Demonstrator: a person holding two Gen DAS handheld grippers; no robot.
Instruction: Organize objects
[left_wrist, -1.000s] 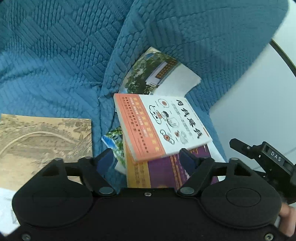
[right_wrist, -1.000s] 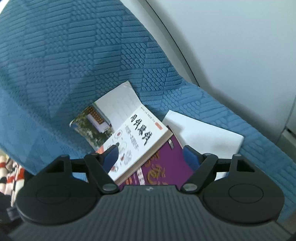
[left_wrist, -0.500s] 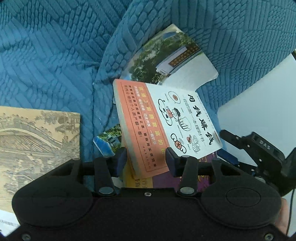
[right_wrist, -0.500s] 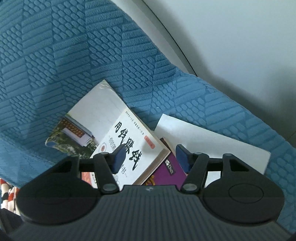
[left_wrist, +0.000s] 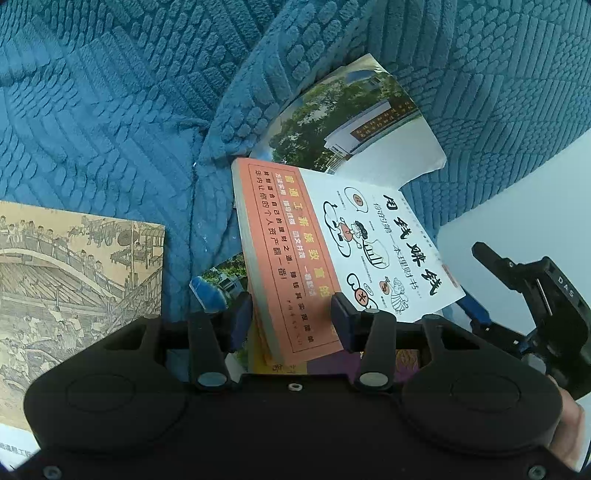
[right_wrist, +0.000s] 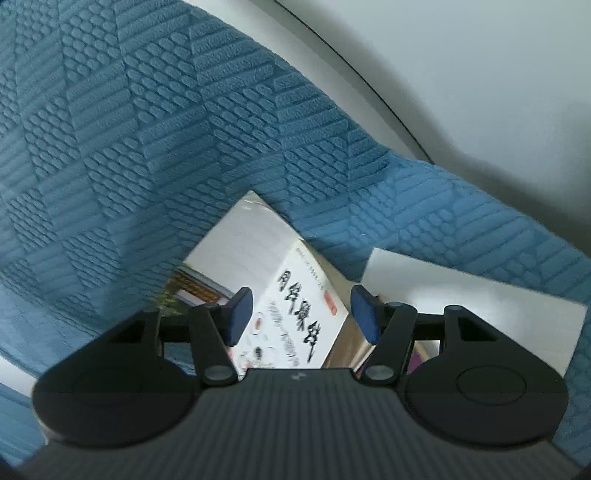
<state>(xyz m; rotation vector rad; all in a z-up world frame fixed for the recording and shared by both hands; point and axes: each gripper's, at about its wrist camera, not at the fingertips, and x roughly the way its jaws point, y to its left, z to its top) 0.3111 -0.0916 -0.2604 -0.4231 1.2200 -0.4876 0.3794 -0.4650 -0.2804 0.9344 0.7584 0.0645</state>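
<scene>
stiff, light orange-and-white paperback book (left_wrist: 332, 254); best held by edges. left gripper (left_wrist: 291, 319), jaws half-closed, clamps spine corner; right gripper (right_wrist: 301, 317) brackets opposite end, contact unclear.

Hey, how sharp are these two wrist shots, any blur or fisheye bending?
Left wrist view: sharp, print on the orange and white book legible, its edges bowed by the fisheye. Right wrist view: soft, the same book's characters smeared, and a broad shadow on the pale wall.
</scene>
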